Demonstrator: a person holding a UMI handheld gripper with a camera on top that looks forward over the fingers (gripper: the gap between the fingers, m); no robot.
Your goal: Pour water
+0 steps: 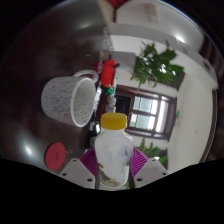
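The handheld two-finger gripper (113,172) sits nearest, its purple-pink pads (90,161) showing on either side of a translucent white plastic bottle with a yellow screw cap (113,152). Both pads press against the bottle's sides, so the gripper is clamped on it. The bottle stands upright between the fingers, its yellow cap (114,122) pointing up and away from the camera, and its pale body fills most of the gap between the fingers.

Just beside the left finger, a small round red object (56,154) lies on the dark surface (40,135); what it is cannot be made out.

Beyond the bottle and off to its left stands a white ribbed plastic cup (70,99), apart from the bottle, with its open mouth tilted toward the bottle side. The inside of the cup cannot be seen clearly.

Further back, behind the cup's rim, a red-and-green item (107,74) rests near the edge of the dark surface; its shape is too small to tell.

Farthest away, a leafy green potted plant (160,66) stands before a light wall (135,45), with dark wooden window-like framing (148,110) beneath it.
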